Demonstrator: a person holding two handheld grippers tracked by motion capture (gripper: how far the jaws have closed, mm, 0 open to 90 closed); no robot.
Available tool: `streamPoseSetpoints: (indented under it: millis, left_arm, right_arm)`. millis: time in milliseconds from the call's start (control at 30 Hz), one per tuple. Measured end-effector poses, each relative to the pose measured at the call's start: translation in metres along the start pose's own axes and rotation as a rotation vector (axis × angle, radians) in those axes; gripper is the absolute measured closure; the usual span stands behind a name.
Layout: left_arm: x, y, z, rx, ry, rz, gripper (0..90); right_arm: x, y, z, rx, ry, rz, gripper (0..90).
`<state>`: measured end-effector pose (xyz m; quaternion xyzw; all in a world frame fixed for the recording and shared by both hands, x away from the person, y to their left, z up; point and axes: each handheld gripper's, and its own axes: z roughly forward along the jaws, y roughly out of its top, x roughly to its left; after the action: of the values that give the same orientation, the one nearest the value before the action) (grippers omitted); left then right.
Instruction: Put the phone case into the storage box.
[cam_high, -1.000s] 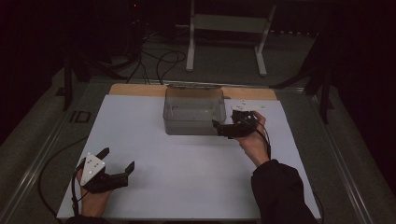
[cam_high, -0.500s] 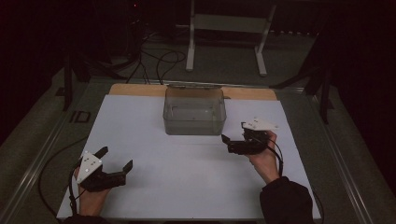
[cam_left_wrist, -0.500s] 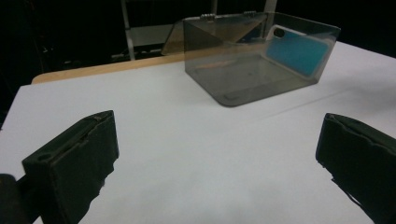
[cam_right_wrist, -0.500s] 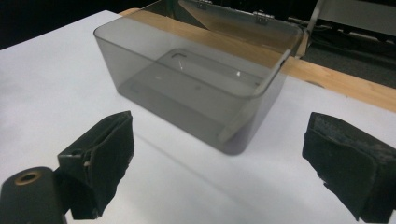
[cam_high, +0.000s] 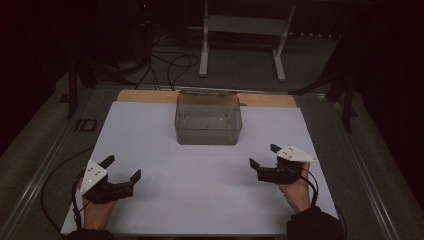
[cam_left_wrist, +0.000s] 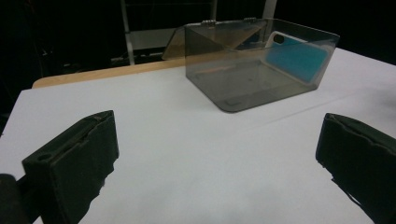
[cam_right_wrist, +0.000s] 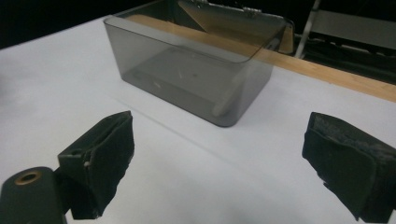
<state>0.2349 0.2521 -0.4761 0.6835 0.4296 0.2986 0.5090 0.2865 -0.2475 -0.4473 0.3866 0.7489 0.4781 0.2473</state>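
both grippers are down at the near end of the white table (cam_high: 210, 200) right now, one on each side, and neither has anything in it. the left gripper (cam_high: 122, 170) sits low at the near left, held in the person's left hand (cam_high: 95, 212), its two black jaws spread wide apart with only bare white table between them. the right gripper (cam_high: 264, 156) is over on the near right, a little farther up the table, in the right hand (cam_high: 296, 192), and its jaws are wide apart too, nothing clamped.

straight ahead of them, in the middle of the far half of the table, stands the smoky clear plastic box (cam_high: 208, 120), lid swung back and resting open behind it against the wooden strip (cam_high: 145, 96) along the far edge. the box is well apart from both grippers.

in the left gripper view the box (cam_left_wrist: 259, 65) shows a blue phone case (cam_left_wrist: 295, 57) leaning up against its right-hand wall inside. in the right gripper view the same box (cam_right_wrist: 191, 70) sits ahead between the jaws, with a slim shape propped in its near right corner, too dim through the tinted wall to make out properly.
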Motion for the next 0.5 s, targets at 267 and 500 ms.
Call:
streamPoseSetpoints:
  millis: [267, 500]
  left_arm:
    - [0.0, 0.0, -0.001, -0.012, -0.004, 0.006, 0.2]
    - [-0.002, 0.0, -0.001, -0.024, -0.009, 0.014, 0.2]
  right_arm:
    - [-0.002, -0.016, -0.013, -0.029, -0.01, 0.01, 9.2]
    - [-0.002, -0.035, -0.026, -0.094, -0.015, 0.028, 10.2]
